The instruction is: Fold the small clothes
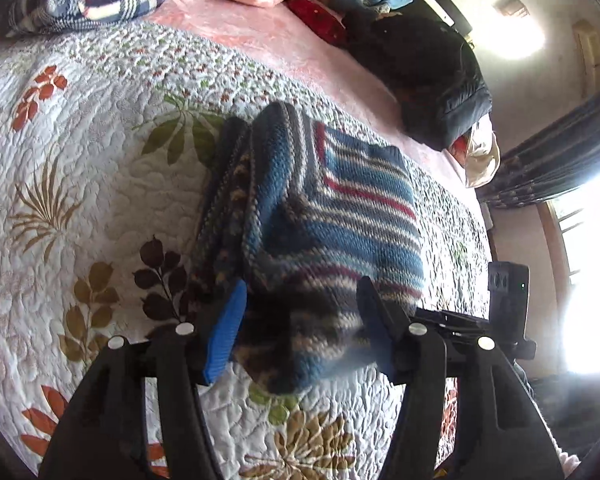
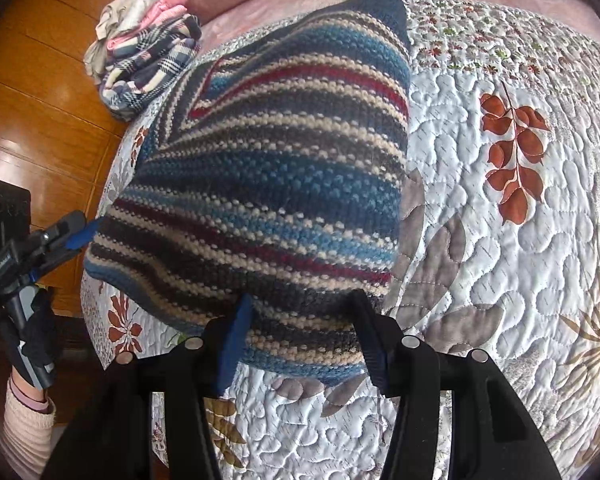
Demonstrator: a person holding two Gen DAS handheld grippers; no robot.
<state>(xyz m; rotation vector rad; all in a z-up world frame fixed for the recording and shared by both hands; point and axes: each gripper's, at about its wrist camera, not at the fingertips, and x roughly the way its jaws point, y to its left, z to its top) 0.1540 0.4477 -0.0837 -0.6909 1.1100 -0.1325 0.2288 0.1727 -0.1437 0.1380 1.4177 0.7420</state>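
**Left wrist and right wrist views: striped knit between parted fingers on both sides**

Left wrist view shows the striped knit garment (image 1: 324, 216) lying folded on the floral quilt (image 1: 80, 168), its near end between the fingers of the left gripper (image 1: 300, 328), which stand apart around the wool, not clamped. In the right wrist view the right gripper (image 2: 300, 336) likewise straddles the garment's near edge with its fingers spread.

To do this step well, I judge both grippers should close on all layers at the edge together, then lift evenly so the fold stays square.

No containers show; beyond the garment, at the quilt's far edge, a plaid cloth pile (image 2: 148, 68) sits loose.
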